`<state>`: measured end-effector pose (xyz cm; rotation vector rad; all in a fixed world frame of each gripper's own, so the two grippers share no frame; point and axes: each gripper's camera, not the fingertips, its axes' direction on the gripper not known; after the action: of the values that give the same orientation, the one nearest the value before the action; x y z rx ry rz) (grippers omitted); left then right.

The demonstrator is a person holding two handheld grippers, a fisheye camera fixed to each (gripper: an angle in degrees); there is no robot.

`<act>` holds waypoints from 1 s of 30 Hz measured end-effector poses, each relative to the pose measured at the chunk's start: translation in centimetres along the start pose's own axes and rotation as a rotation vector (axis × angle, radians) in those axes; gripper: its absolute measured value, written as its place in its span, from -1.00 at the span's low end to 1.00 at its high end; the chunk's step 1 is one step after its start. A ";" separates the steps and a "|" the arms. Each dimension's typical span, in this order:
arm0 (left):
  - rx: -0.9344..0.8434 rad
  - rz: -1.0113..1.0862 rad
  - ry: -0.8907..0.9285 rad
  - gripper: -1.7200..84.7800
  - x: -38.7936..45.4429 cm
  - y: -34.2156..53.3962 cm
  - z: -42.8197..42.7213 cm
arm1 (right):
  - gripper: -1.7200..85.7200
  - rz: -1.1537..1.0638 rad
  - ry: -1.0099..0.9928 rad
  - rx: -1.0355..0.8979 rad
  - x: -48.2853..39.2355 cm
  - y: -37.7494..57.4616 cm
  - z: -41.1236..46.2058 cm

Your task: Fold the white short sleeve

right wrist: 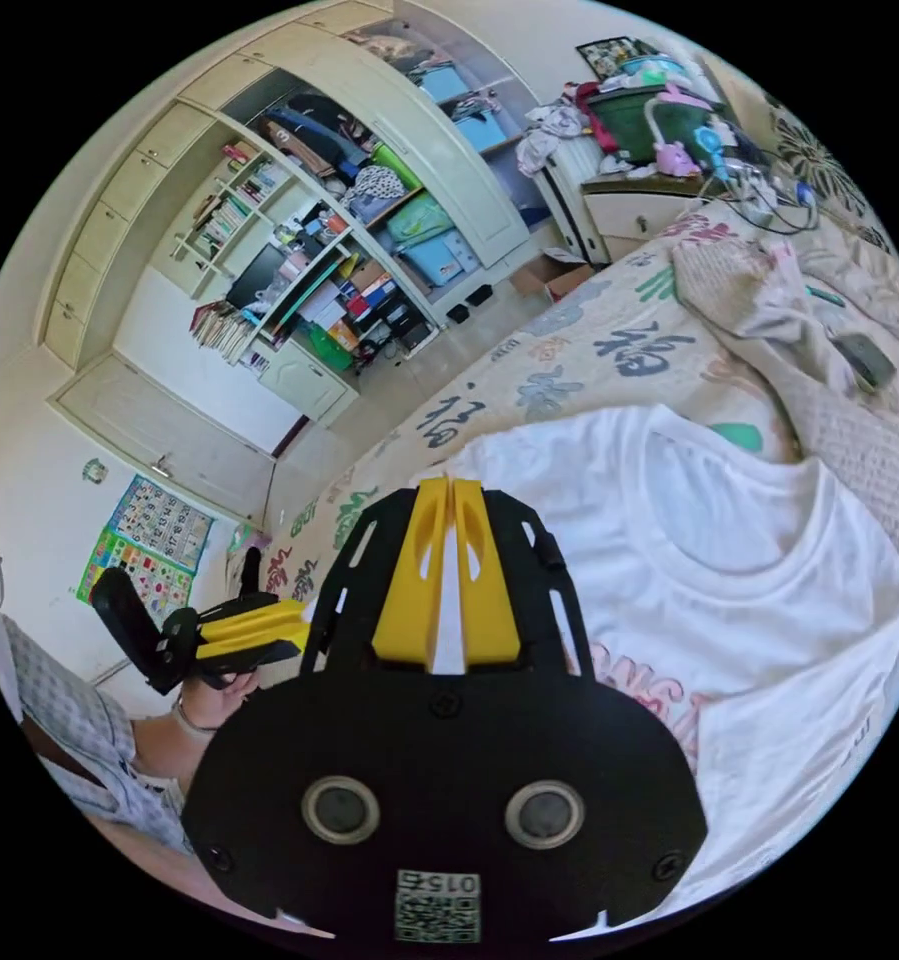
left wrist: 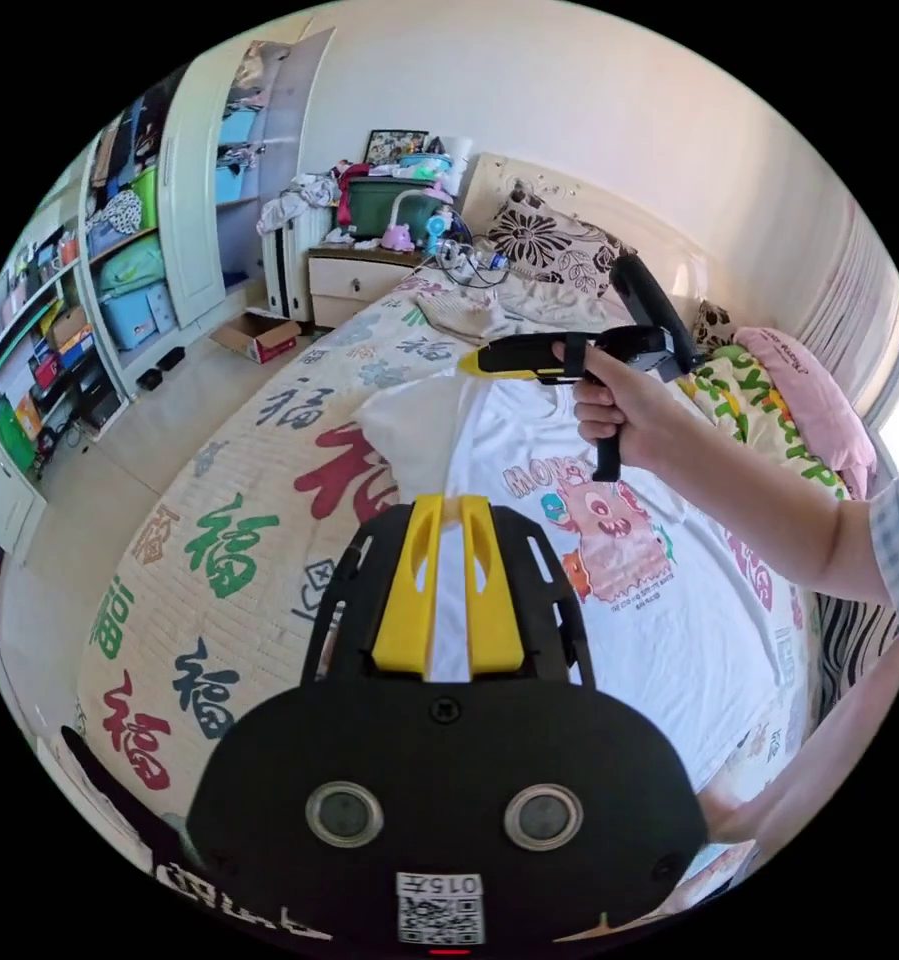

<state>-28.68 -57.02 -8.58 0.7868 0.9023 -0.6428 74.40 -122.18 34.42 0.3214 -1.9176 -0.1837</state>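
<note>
Fabric first, from the left gripper view: the white T-shirt (left wrist: 529,500) lies spread on the bed (left wrist: 239,560), print side up, its cartoon picture facing the ceiling. The left gripper (left wrist: 451,505) has its yellow jaws nearly together, with a strip of white cloth showing between them — it looks pinched on the near edge of the shirt by the sleeve, and the cloth rises a little toward the tips, as it would if lifted. Farther up the bed a hand (left wrist: 609,400) holds the right gripper (left wrist: 474,362) level over the shoulder area; its yellow tip meets a raised peak of white cloth, so it appears to grip there too, though I cannot tell from this angle whether both jaws press on it. Holding the same side at two places makes sense for the task: a sleeve and its side panel can be carried over the body in one straight fold.

Right gripper view next: the right gripper's yellow jaws stand pressed almost shut at the tips, on the shirt's edge near the shoulder, with the round collar (right wrist: 729,520) lying flat just beyond. The left gripper (right wrist: 294,625) shows low down in the person's other hand, jaws close together; what it holds is hidden behind the black housing. A wardrobe with open shelves (right wrist: 309,270) stands across the floor — well apart from the work.
</note>
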 end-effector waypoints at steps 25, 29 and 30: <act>-0.127 0.145 0.099 -0.75 3.2 -4.1 4.9 | -0.83 -0.026 0.337 0.020 10.0 11.7 -12.2; -0.075 0.177 0.126 -0.68 1.5 -10.4 6.5 | -0.74 -0.115 0.491 -0.064 13.3 9.8 -13.8; -0.085 0.192 0.146 -0.66 1.2 -12.5 7.8 | -0.71 -0.111 0.551 -0.099 14.6 9.4 -13.9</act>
<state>-34.28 -70.50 -10.58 0.8403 0.9669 -0.3799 81.22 -117.35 55.03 0.3686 -1.3433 -0.2354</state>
